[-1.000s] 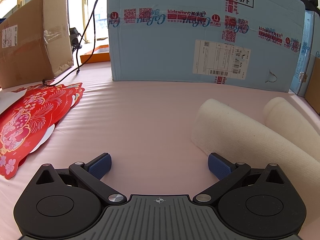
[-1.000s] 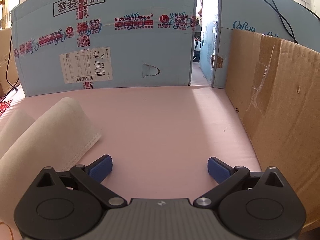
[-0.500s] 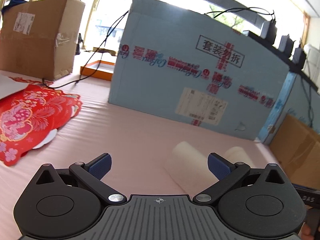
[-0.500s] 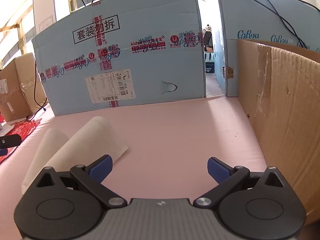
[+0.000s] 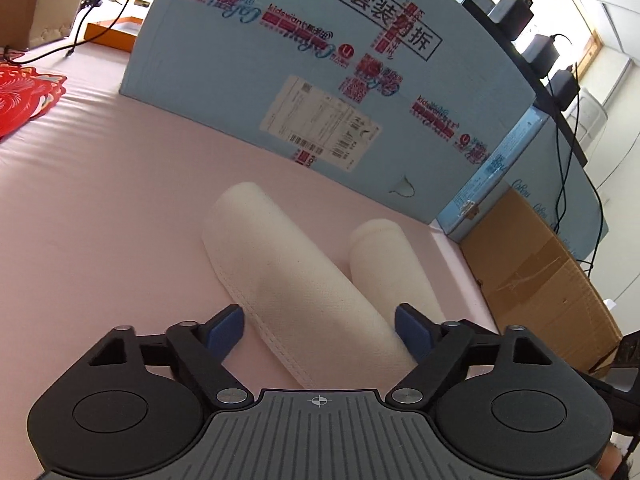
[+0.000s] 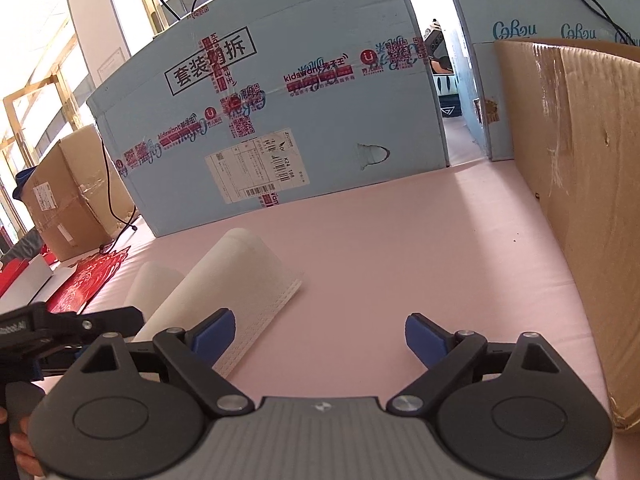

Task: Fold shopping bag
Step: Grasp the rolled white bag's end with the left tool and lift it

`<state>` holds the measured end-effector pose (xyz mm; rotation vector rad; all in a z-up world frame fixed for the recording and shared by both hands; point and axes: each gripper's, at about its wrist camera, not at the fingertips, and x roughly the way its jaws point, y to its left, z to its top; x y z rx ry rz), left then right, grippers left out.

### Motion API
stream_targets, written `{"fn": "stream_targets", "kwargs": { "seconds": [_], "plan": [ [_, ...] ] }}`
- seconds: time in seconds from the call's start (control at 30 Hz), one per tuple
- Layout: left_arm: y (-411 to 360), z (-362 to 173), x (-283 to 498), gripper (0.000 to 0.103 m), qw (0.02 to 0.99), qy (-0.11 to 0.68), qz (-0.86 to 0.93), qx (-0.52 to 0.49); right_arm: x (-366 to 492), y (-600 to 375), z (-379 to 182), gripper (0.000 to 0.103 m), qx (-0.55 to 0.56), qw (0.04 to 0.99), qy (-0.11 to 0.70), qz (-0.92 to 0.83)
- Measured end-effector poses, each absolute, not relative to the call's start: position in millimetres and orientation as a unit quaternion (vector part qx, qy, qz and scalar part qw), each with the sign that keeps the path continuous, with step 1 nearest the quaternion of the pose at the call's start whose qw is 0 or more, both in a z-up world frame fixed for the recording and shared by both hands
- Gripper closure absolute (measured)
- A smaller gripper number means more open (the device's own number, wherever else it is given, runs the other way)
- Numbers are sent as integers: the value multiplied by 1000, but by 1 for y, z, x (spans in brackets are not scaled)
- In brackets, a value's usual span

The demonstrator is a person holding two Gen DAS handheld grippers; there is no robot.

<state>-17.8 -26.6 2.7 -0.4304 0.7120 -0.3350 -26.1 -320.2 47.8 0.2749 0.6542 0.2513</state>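
Observation:
The shopping bag (image 5: 288, 264) is cream non-woven cloth, lying on the pink surface (image 5: 100, 208) in two long rounded folds. The wider fold runs toward me between the jaws of my left gripper (image 5: 320, 330). Those jaws are closing and stand close beside the fold, with no pad visibly pressing it. The narrower fold (image 5: 384, 264) lies just right of it. In the right wrist view the bag (image 6: 240, 276) lies to the left, its stitched edge beside the left finger. My right gripper (image 6: 320, 334) is open and closing slightly, over bare pink surface.
A large blue carton (image 6: 280, 120) walls off the back. A brown cardboard box (image 6: 580, 200) stands along the right side and another brown box (image 6: 68, 200) at far left. Red paper cutouts (image 5: 20, 96) lie at the left, with black cables nearby.
The left gripper has swung right and dipped over the bag, and its jaws have narrowed around the wider fold. The right gripper has tilted, with its jaws slightly narrower.

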Motion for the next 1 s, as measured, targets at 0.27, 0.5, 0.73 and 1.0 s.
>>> {"fn": "stream_targets", "kwargs": {
  "seconds": [0.27,0.5,0.73,1.0],
  "plan": [
    [-38,34,-50,75,950,261,-134,-109,-26,-320,48,9,135,929,324,120],
    [-35,62,-79,80,976,186,-113,-27,-27,-320,48,9,134,928,326,119],
    [-26,67,-79,85,973,166,-146,-69,-27,-324,48,9,144,927,324,120],
    [-24,82,-98,92,980,94,-157,-81,-32,-325,53,9,149,932,305,130]
  ]
}}
